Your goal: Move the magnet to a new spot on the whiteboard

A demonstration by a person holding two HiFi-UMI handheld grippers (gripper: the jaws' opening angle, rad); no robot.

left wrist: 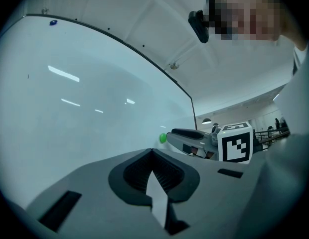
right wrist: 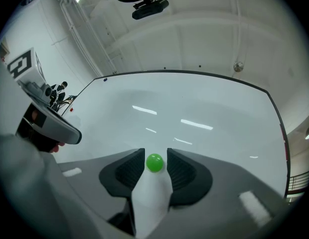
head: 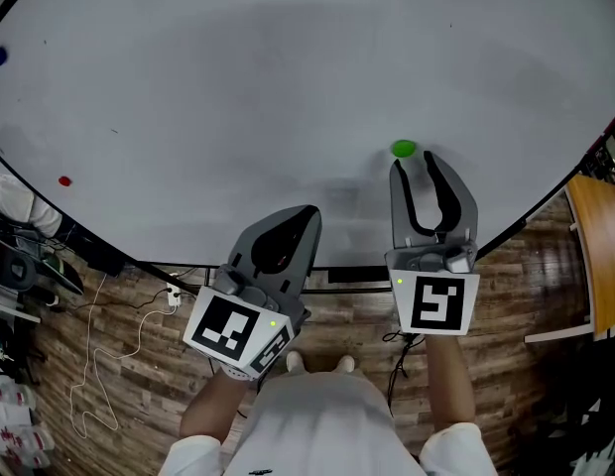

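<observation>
Green and round, the small magnet (right wrist: 154, 163) is stuck on the whiteboard (head: 288, 87), toward 4 o'clock on the board in the head view. The right claw (head: 414, 161) is held open. In the right gripper view the magnet is seen right between its two jaws, with a thin gap on each side, so it is not pinched yet. The claw is most likely held this way so that it can be shut on the magnet and the magnet pulled off.

The left claw (head: 307, 212) is closed with nothing in it. It is held low, at 8 o'clock from the right claw, probably so that it is out of the way.

Two other dots are seen on the board, well apart from the green one: a red magnet (head: 64, 180) at 8 o'clock and a blue magnet (head: 0, 56) at 9 o'clock. Lots of bare board is left between them, so a new spot can be picked with ease.

Some things are hard to tell. In the head view the green magnet looks to sit just past the claw tips, so how deep it is between the jaws cannot be told. The top and sides of the board are cut off, and only part of the blue magnet is seen. No new spot is marked.
</observation>
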